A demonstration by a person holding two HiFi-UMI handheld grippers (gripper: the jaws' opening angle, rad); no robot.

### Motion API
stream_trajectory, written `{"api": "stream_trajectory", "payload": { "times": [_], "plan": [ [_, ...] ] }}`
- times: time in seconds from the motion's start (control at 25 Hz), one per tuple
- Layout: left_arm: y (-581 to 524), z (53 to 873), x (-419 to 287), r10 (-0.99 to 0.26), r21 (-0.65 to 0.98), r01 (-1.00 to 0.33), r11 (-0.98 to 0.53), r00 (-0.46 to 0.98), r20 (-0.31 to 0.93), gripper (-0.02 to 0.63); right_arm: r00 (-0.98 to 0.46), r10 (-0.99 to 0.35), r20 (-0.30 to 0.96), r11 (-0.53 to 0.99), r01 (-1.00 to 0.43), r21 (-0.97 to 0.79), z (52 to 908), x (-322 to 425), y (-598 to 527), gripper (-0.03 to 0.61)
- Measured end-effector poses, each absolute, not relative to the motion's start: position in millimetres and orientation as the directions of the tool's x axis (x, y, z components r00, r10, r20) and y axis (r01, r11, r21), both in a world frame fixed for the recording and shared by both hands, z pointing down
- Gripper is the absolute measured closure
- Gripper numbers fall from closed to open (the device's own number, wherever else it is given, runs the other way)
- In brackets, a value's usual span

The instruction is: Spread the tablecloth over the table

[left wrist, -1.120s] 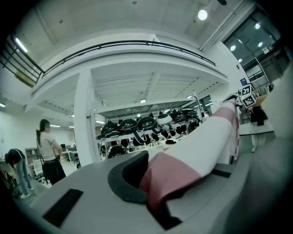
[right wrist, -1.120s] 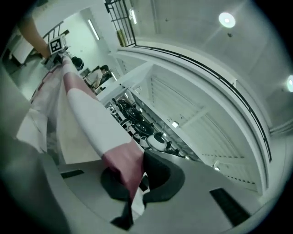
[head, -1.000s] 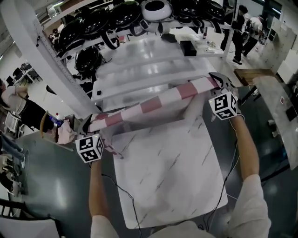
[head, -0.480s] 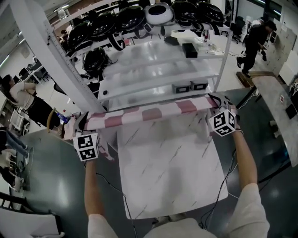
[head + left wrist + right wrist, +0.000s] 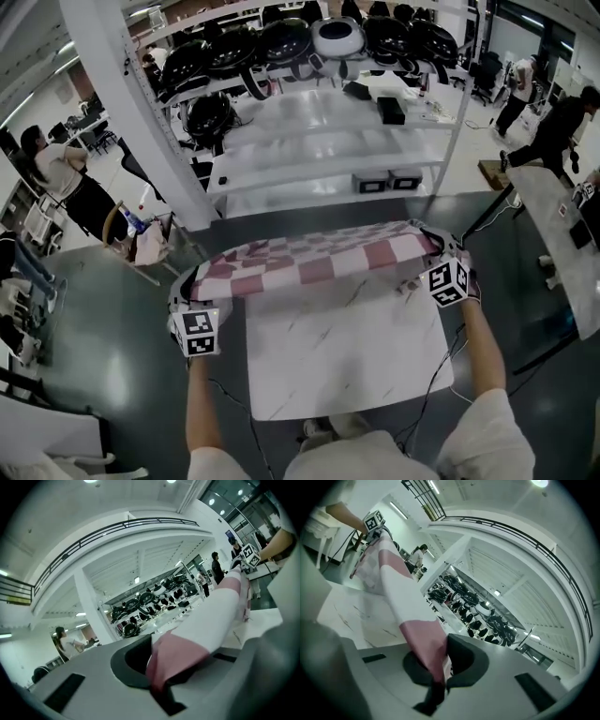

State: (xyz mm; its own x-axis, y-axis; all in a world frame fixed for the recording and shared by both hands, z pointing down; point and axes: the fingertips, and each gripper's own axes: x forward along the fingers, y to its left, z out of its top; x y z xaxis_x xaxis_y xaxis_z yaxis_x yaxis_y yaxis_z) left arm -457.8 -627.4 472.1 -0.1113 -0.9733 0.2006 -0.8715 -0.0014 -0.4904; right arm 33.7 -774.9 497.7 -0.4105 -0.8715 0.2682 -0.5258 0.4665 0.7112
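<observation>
With the left claw (image 5: 185,292) and right claw (image 5: 429,251) each clamped shut on a tablecloth (image 5: 309,262) corner, it seems best to hold that edge taut and level, drawing it evenly across the counter (image 5: 347,366).

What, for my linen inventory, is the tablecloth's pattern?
Tablecloth: pink and white checks; head view.

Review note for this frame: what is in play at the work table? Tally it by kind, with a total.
Grippers: 2, the left gripper and the right gripper, each shut on a corner of the cloth
Tablecloth: 1, pink and white checked
Table: 1, marble-patterned top
Total: 4
</observation>
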Motion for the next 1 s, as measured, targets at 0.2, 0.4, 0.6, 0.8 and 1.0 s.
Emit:
{"api": "stream_trajectory", "payload": {
  "times": [0.2, 0.4, 0.6, 0.8, 1.0],
  "plan": [
    [-557.3, 523.7, -442.6, -0.959, -0.447, -0.893, -0.043, -0.089, 0.27, 0.588, -0.364, -0.867, 0.34, 0.495, -0.544, 0.677, 548.3, 48.8, -704.4, 0.563],
    [-489.0, 579.6, -440.3, -0.931, -0.413, -0.908, -0.07, -0.089, 0.353, 0.588, -0.324, -0.861, 0.393, 0.509, -0.556, 0.657, 585.8, 55.7, -637.1, 0.563],
    [-432.2, 621.9, -433.1, -0.908, -0.371, -0.925, -0.081, -0.084, 0.409, 0.588, -0.301, -0.851, 0.43, 0.524, -0.545, 0.654, 610.6, 64.7, -577.8, 0.564],
    [-395.0, 641.7, -422.4, -0.898, -0.329, -0.943, -0.046, -0.105, 0.428, 0.588, -0.294, -0.843, 0.45, 0.535, -0.541, 0.649, 629.4, 80.7, -533.9, 0.563],
    [-345.5, 686.6, -410.1, -0.848, -0.278, -0.96, -0.002, -0.146, 0.51, 0.588, -0.3, -0.828, 0.474, 0.56, -0.501, 0.66, 655.7, 94.1, -494.4, 0.564]
  ]
}}
